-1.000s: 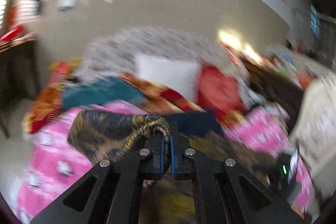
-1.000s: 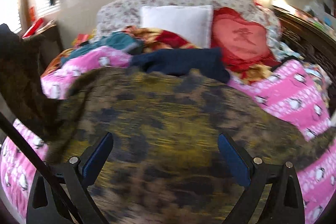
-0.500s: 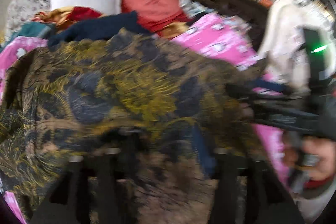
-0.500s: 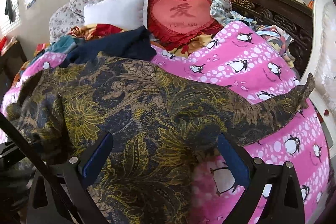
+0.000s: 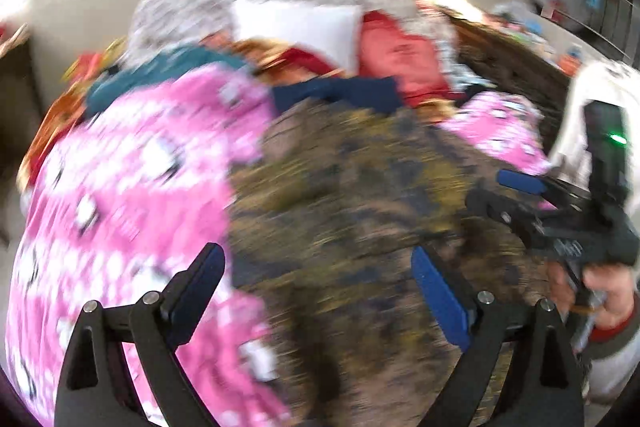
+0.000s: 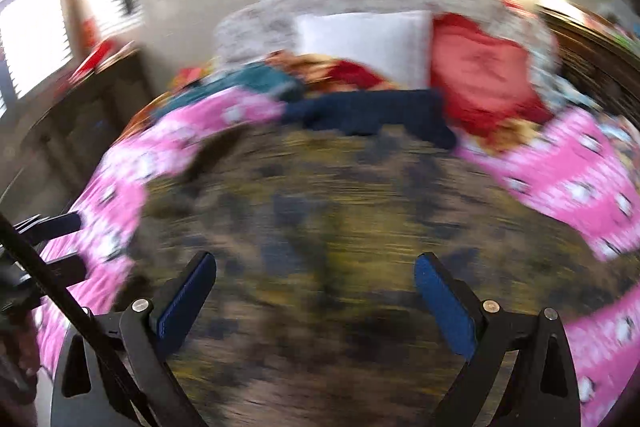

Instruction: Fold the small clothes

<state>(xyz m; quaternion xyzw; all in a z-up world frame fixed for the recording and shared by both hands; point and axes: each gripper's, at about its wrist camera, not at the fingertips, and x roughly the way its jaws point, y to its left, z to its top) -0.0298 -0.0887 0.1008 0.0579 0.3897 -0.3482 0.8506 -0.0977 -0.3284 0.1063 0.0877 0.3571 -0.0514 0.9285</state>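
Left gripper (image 5: 318, 291) and right gripper (image 6: 314, 291) hover, jaws spread wide.

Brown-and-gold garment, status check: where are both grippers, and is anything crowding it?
Left gripper open, empty. Right gripper open, empty. Brown-and-gold garment lies spread on pink blanket, nobody gripping it. Navy garment crowds its far edge; both views blurred.
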